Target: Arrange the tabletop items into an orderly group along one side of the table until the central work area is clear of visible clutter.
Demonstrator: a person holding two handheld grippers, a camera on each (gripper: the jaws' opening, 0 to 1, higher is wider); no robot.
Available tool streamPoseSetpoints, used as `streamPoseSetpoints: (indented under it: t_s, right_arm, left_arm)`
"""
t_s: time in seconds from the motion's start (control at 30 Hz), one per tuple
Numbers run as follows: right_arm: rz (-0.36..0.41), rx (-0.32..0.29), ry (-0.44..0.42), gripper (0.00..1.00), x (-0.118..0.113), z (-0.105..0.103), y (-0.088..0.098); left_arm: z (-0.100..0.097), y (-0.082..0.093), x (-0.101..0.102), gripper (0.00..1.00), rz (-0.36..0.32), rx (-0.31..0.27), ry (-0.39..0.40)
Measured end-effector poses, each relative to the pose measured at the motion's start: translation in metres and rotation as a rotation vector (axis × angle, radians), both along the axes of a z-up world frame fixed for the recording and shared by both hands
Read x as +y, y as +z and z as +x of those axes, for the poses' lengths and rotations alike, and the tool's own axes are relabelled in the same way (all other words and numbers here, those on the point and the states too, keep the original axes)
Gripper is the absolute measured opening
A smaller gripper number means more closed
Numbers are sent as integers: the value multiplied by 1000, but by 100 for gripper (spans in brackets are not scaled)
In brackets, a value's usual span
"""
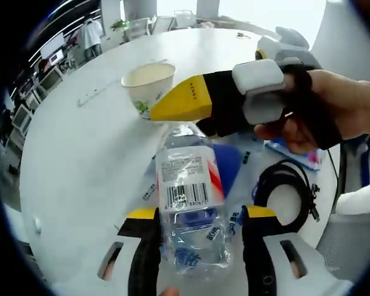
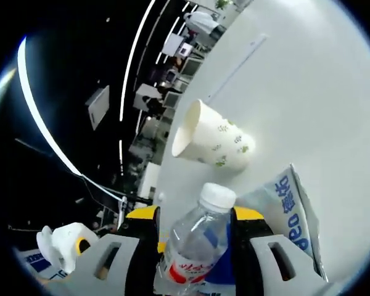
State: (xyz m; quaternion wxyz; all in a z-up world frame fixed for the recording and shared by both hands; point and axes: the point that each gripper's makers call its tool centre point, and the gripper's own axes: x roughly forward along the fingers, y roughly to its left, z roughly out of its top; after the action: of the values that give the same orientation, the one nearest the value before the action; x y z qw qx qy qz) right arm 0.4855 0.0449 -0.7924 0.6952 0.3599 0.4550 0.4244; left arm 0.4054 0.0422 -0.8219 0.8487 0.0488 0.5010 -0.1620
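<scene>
Bottle held between both tools

The water bottle (image 1: 190, 209) is clamped by the left tool (image 1: 200, 216) at its base and by the right tool (image 2: 194, 216) near its cap, beside the paper cup (image 2: 211, 143).

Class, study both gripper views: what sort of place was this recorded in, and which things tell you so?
Probably an open-plan office or meeting area: a large white round table, desks and monitors behind it, long ceiling light strips, and a person standing in the background.
</scene>
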Motion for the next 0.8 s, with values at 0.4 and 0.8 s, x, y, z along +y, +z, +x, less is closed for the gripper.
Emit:
streamPoseSetpoints:
  t_s: [0.4, 0.8]
  right_arm:
    - [13, 17, -26, 39, 2, 2, -6]
    - [54, 57, -51, 24, -5, -4, -3]
  left_arm:
    - [0, 0, 3, 39, -14, -6, 7]
    - [-9, 7, 1, 38, -83, -70, 12]
